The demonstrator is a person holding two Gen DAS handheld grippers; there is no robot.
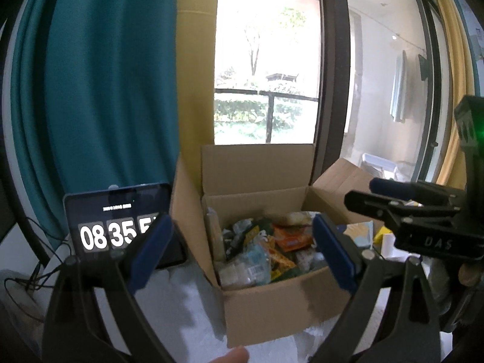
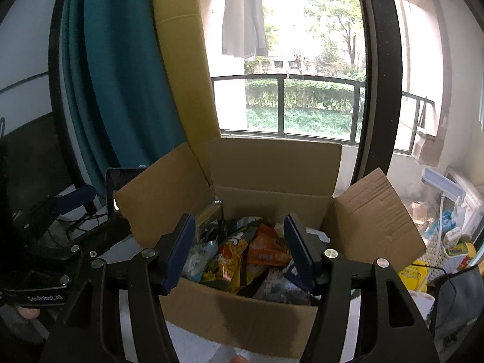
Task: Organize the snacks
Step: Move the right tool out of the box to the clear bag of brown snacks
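Up close, the left gripper [image 1: 242, 254] stands with its 2 blue-padded fingers [image 1: 150, 251] spread wide and nothing between them, poised in front of and above an open cardboard box [image 1: 272, 308]. Likewise, the right gripper [image 2: 239, 252] holds its 2 blue pads [image 2: 178, 254] well apart, empty, aimed down over the near wall of the same cardboard box [image 2: 236, 317]. Inside the box lies a loose heap of snack packets [image 2: 242, 257]: an orange packet [image 2: 267, 249] toward the middle, a yellow-and-green bag [image 2: 227, 260] beside it, a pale blue packet [image 2: 199, 255] at the left, and clear wrappers toward the front. From the left wrist view the same snack packets [image 1: 266, 251] fill the box floor, with the orange packet [image 1: 292, 237] toward the back right. All 4 flaps stand up or splay outward. The box rests on a white surface [image 1: 187, 311]. Just left of it stands a tablet [image 1: 118, 220] showing a clock that reads 08 35. Seen from the left, the right gripper [image 1: 390, 193] appears at the right edge, beside the box. Behind everything hang a teal curtain [image 1: 99, 75] and a yellow curtain [image 2: 181, 60], then a window with a dark frame [image 2: 375, 75] onto a balcony railing [image 2: 284, 106]. A white slatted basket [image 2: 435, 242] of small items sits on the floor at far right.
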